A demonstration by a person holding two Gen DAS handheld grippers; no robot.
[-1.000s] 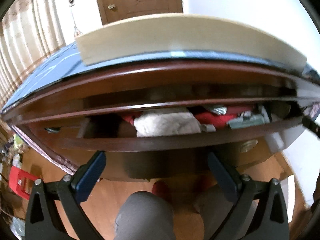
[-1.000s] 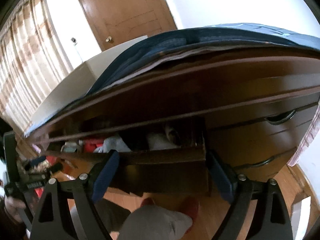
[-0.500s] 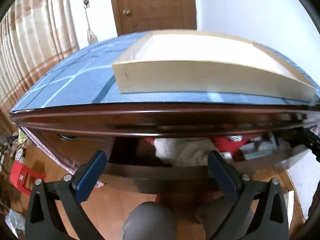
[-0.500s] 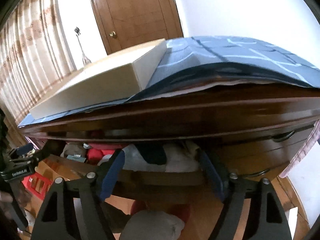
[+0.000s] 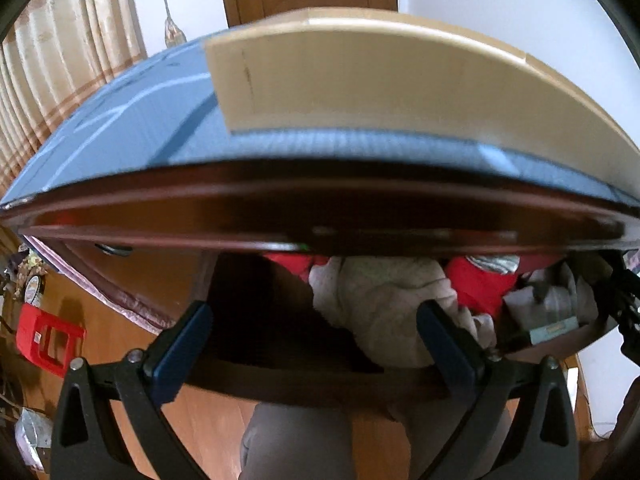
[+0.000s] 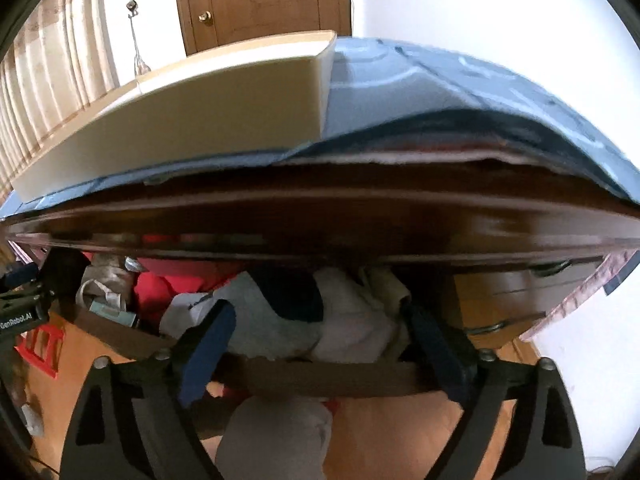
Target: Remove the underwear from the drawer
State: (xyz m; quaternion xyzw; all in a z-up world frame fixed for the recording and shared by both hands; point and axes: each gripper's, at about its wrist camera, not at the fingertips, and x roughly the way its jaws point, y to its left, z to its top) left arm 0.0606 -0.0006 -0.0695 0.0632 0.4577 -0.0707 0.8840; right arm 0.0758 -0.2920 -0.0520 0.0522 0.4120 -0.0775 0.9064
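— Hovering just in front of the open drawer (image 5: 304, 380), the left claw (image 5: 316, 344) is spreading its fingers wide, gripping nothing.

— And the right claw (image 6: 320, 344)?

— Spreading too, empty, facing the same drawer from its other end.

— Where is the underwear lying?

— A cream garment (image 5: 384, 304) is lying inside, beside red cloth (image 5: 480, 284); white and grey pieces (image 6: 344, 320) are crowding the right side.
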